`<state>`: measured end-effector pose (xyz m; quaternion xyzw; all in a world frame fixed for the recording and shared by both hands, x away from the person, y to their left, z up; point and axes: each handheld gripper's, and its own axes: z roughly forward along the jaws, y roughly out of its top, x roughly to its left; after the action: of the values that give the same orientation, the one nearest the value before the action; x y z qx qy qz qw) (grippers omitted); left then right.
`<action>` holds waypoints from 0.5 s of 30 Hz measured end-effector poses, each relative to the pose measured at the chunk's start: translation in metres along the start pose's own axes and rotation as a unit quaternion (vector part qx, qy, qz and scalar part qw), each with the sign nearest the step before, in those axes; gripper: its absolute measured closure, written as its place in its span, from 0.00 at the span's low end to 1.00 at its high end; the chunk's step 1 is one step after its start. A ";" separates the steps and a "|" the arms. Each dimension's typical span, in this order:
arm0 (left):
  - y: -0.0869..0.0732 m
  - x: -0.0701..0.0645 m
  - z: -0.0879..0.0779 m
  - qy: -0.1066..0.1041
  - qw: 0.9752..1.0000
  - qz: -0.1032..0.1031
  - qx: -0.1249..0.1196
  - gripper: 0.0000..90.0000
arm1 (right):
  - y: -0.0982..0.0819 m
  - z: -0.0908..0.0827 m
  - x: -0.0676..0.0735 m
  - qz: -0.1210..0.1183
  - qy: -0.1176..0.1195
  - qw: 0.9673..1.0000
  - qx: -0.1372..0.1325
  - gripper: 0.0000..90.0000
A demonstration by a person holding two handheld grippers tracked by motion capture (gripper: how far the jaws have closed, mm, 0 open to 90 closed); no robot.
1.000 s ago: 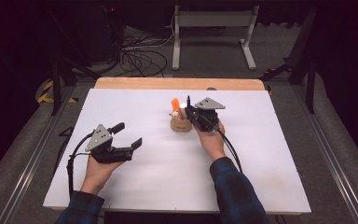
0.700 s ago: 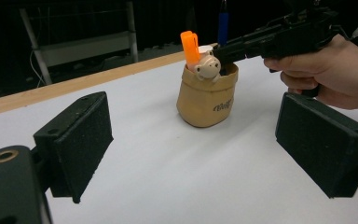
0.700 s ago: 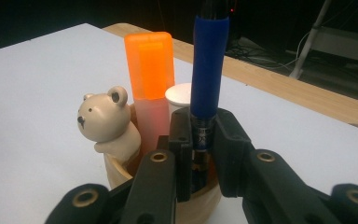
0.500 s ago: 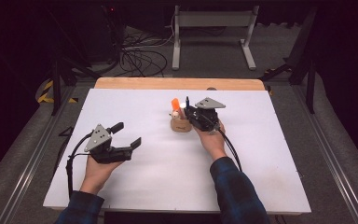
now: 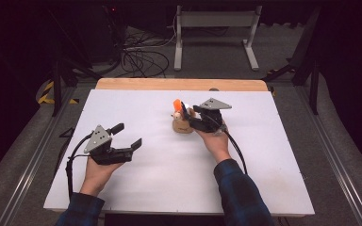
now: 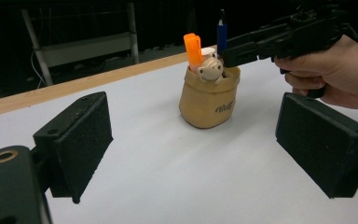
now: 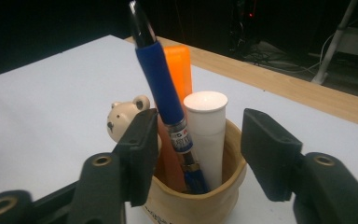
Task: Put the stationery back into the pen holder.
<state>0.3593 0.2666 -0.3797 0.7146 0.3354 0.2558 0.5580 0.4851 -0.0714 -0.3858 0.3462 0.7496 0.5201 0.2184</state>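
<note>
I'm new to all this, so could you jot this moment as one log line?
right tongs: just opening, around blue pen, pads apart | pen: standing in tan bear-faced pouch | left tongs: open, empty

White table top (image 5: 136, 188) with a bare wooden strip (image 5: 179, 84) along its far edge, standing on a grey carpeted floor (image 5: 339, 155) — the room beyond lies in darkness. A light-grey metal frame (image 5: 215, 21) stands on the floor behind the table; black cables (image 5: 139, 59) lie coiled to its left. Yellow-and-black striped tape (image 5: 47, 92) marks the floor at left — dark stand legs (image 5: 306, 66) at right
</note>
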 end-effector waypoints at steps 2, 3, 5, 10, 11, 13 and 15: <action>0.000 0.000 -0.001 0.001 1.000 -0.002 -0.003 0.13 | 0.001 -0.002 0.000 0.002 0.003 1.000 -0.004 0.46; 0.000 0.000 -0.001 0.002 1.000 -0.002 -0.003 0.12 | 0.001 -0.004 -0.001 0.004 0.007 1.000 -0.007 0.44; 0.001 0.001 -0.002 0.004 1.000 0.001 -0.004 0.12 | 0.001 -0.007 -0.001 0.006 0.008 1.000 -0.012 0.41; 0.002 0.002 -0.003 0.007 1.000 0.000 -0.004 0.12 | 0.000 -0.013 -0.003 0.010 0.015 1.000 -0.016 0.34; 0.002 0.002 -0.003 0.008 1.000 0.000 -0.004 0.12 | 0.000 -0.014 -0.003 0.010 0.014 1.000 -0.016 0.33; 0.002 0.002 -0.003 0.007 1.000 0.000 -0.005 0.12 | 0.000 -0.016 -0.004 0.012 0.018 1.000 -0.020 0.31; 0.001 0.001 -0.002 0.008 1.000 0.000 -0.003 0.12 | 0.001 -0.018 -0.004 0.012 0.018 1.000 -0.023 0.29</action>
<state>0.3586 0.2689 -0.3782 0.7110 0.3392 0.2627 0.5572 0.4762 -0.0857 -0.3790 0.3403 0.7373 0.5459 0.2063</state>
